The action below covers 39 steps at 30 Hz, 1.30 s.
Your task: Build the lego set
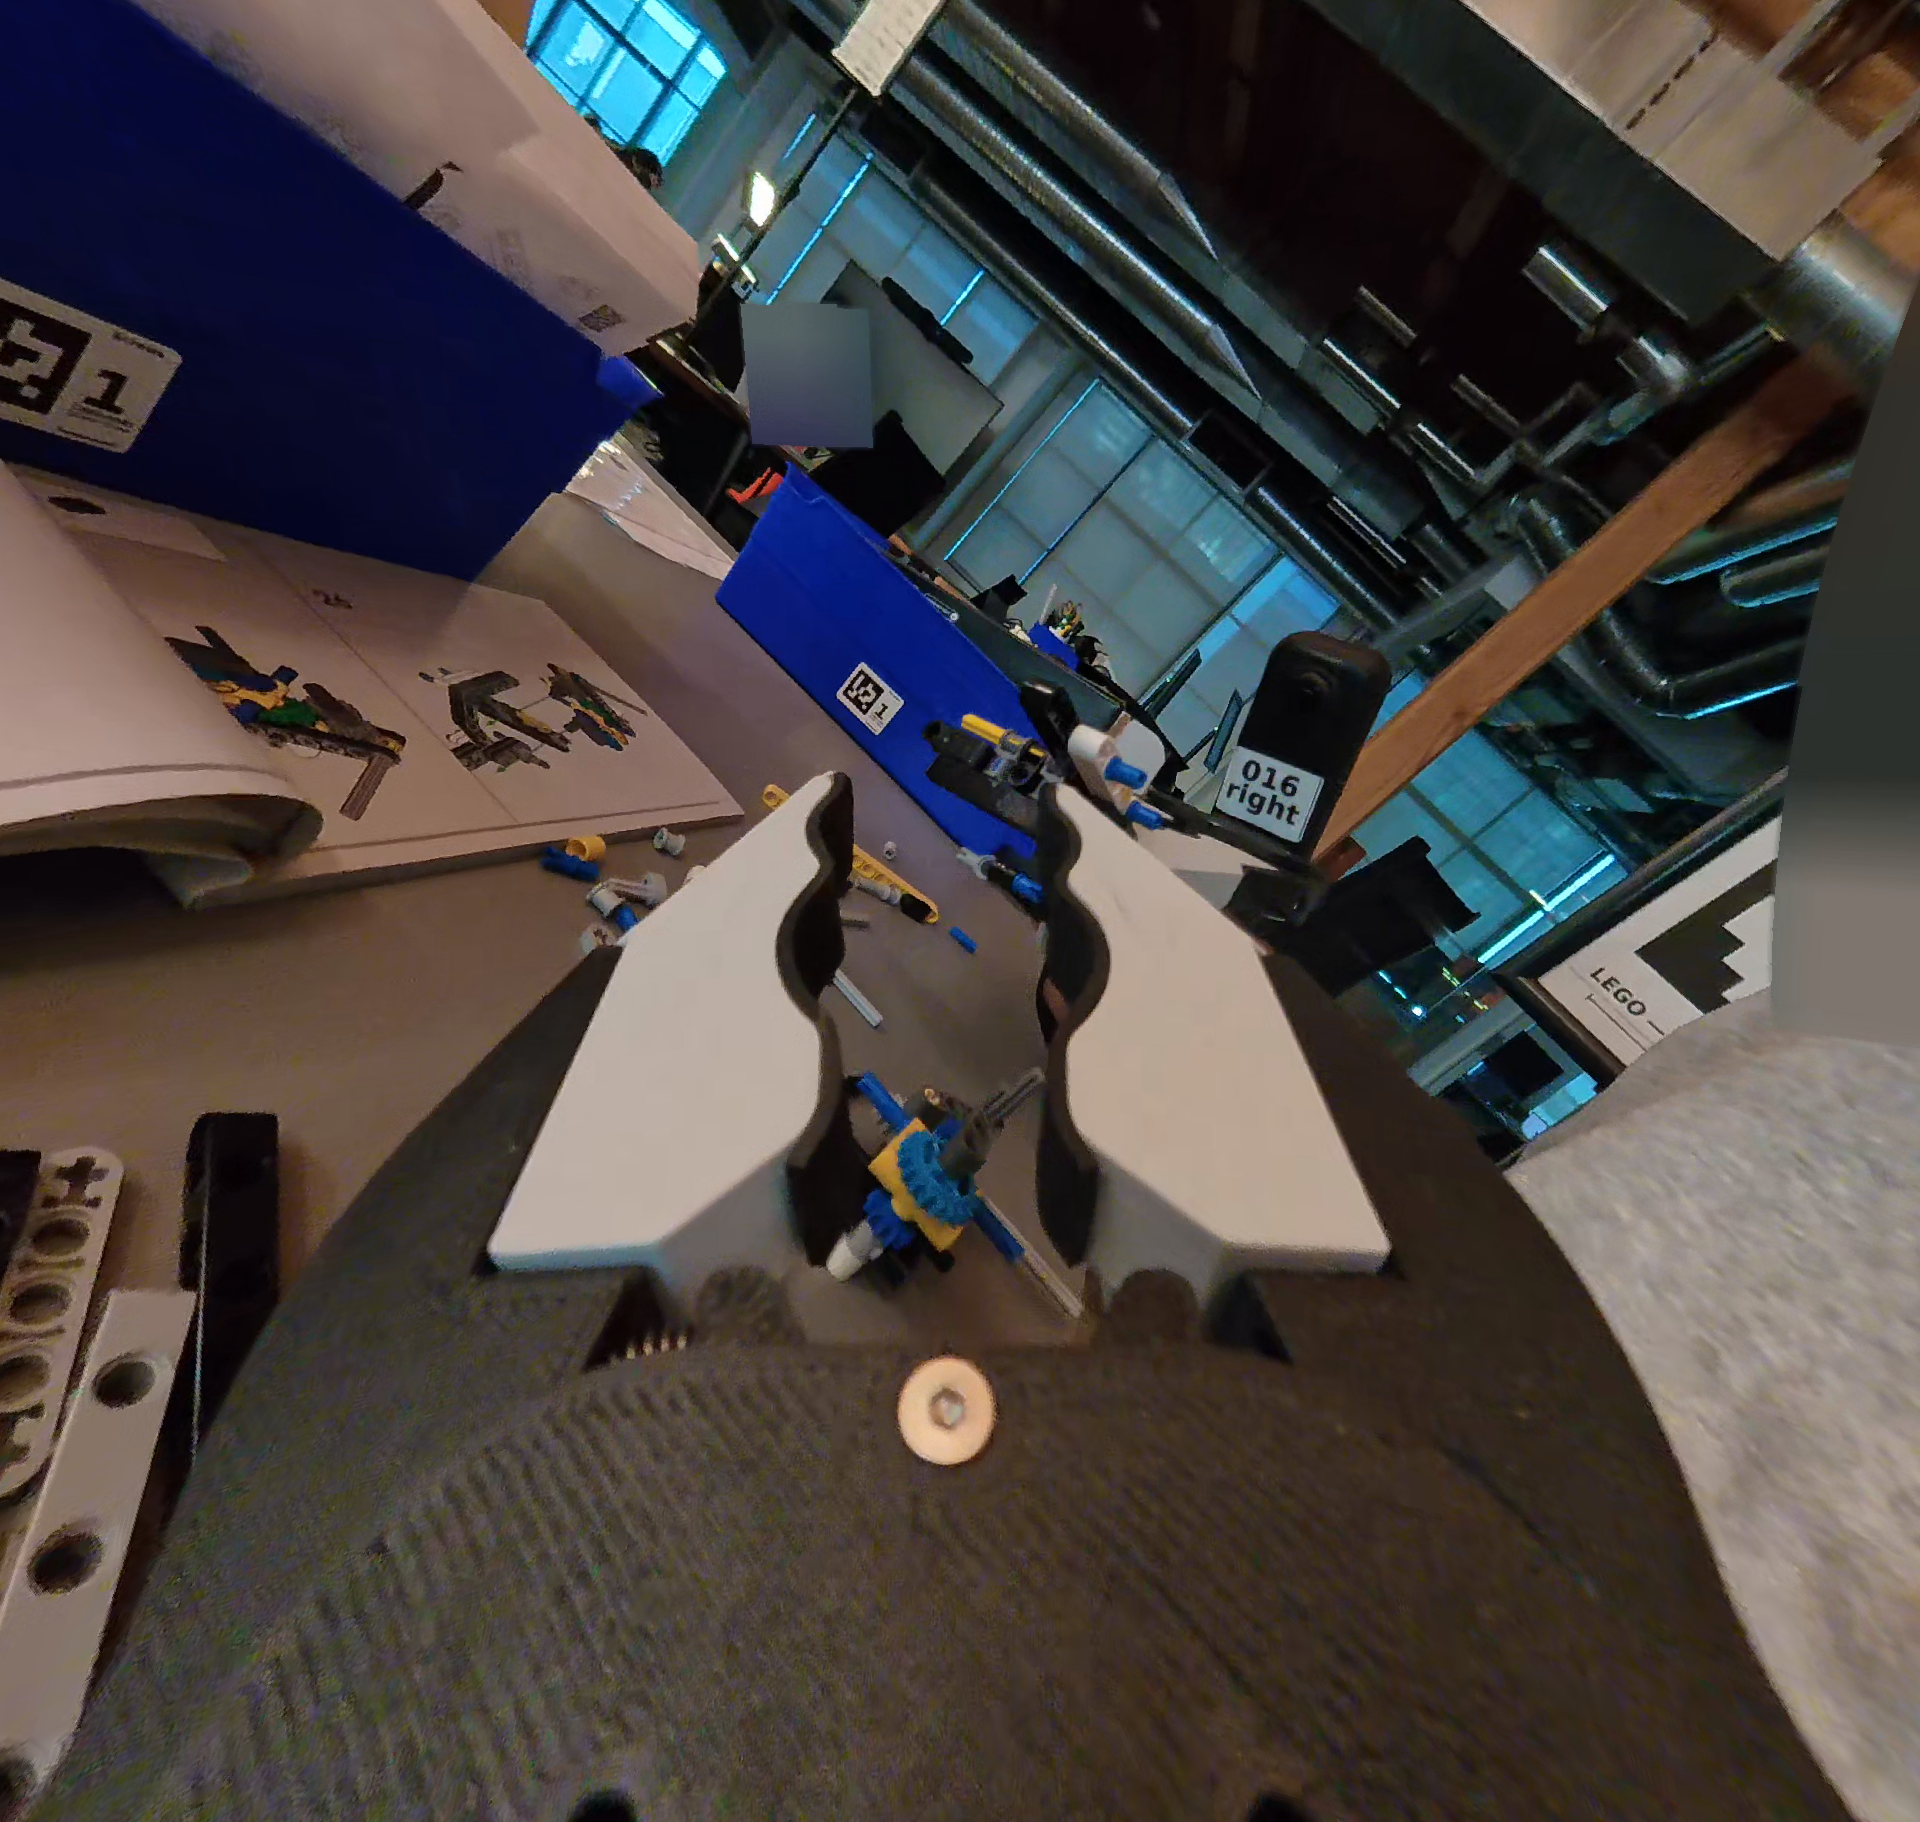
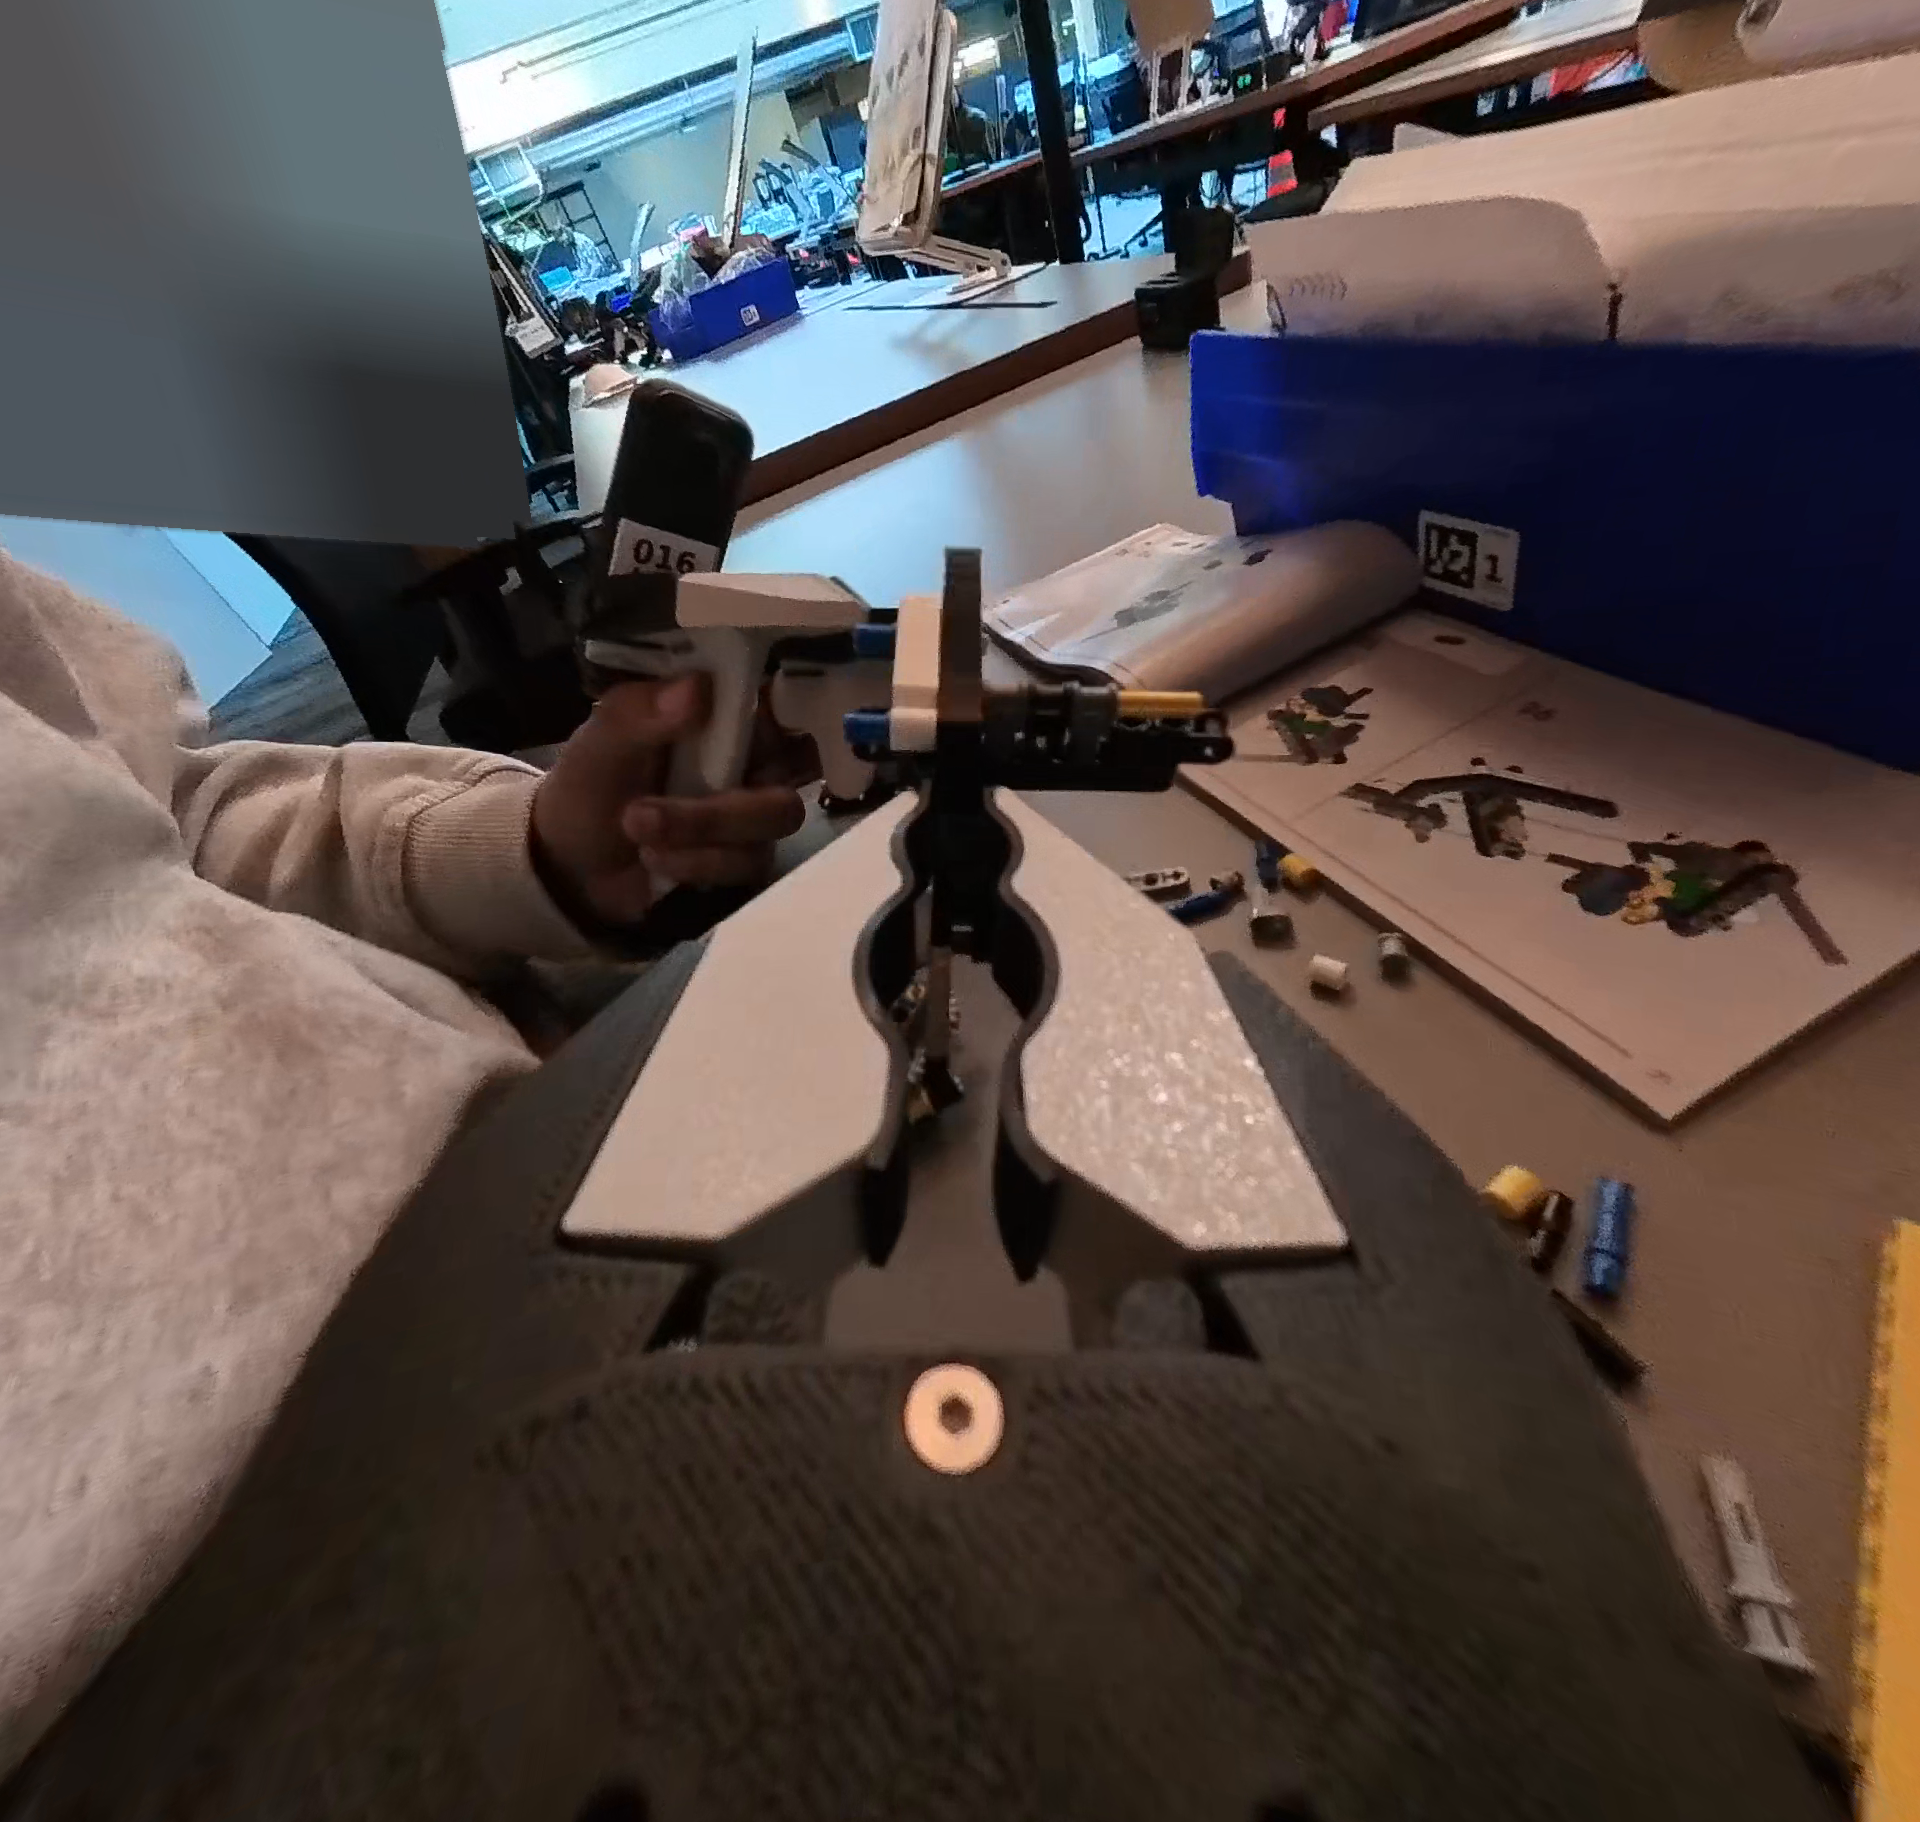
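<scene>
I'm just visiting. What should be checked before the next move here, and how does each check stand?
1. Right gripper shut on the black-and-white lego beam assembly with a yellow axle: ok.
2. Left gripper gripping the small blue-gear-and-yellow lego piece: cannot tell.
3. Open paper instruction booklet in view: ok.
4. Loose small lego pins lying on the grey table: ok.

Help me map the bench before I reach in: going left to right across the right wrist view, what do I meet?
Pale sleeve → hand on the left gripper's handle → lego assembly → open instruction booklet → yellow edge at the far right.
</scene>
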{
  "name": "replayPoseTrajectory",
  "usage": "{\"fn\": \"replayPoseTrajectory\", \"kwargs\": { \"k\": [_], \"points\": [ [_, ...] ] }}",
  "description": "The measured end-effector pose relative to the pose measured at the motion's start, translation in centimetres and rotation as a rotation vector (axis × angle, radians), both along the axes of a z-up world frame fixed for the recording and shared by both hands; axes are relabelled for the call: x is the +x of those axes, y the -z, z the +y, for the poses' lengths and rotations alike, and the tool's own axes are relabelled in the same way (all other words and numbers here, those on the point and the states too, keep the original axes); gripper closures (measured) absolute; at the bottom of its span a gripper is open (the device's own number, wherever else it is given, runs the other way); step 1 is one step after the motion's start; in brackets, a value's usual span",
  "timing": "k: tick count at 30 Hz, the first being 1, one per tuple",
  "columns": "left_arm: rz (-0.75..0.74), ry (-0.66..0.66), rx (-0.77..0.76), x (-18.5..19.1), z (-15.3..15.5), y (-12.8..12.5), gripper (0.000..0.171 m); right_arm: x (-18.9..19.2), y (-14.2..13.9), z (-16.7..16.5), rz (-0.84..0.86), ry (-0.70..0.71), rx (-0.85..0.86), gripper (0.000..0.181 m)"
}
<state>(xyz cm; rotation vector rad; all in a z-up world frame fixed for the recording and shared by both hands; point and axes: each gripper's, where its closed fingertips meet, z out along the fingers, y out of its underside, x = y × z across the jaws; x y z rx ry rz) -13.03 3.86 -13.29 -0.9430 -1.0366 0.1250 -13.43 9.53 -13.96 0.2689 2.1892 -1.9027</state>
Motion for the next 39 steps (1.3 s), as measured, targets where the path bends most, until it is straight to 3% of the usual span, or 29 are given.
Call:
{"fn": "replayPoseTrajectory", "kwargs": {
  "k": [9, 22, 39],
  "points": [
    [-0.011, 0.023, 0.03, -0.8, 0.6, 0.0, 0.139, -0.5, 0.8, 1.5, -0.008, 0.059, 0.012, 0.175],
    [0.013, 0.008, 0.069, -0.1, 0.0, -0.4, 0.139, -1.1, 1.3, -0.3, -0.032, 0.037, 0.024, 0.175],
    [0.014, 0.017, -0.021, 0.2, 1.0, 0.0, 0.14, -1.5, 1.3, -0.8, -0.037, 0.066, 0.029, 0.175]
  ]
}}
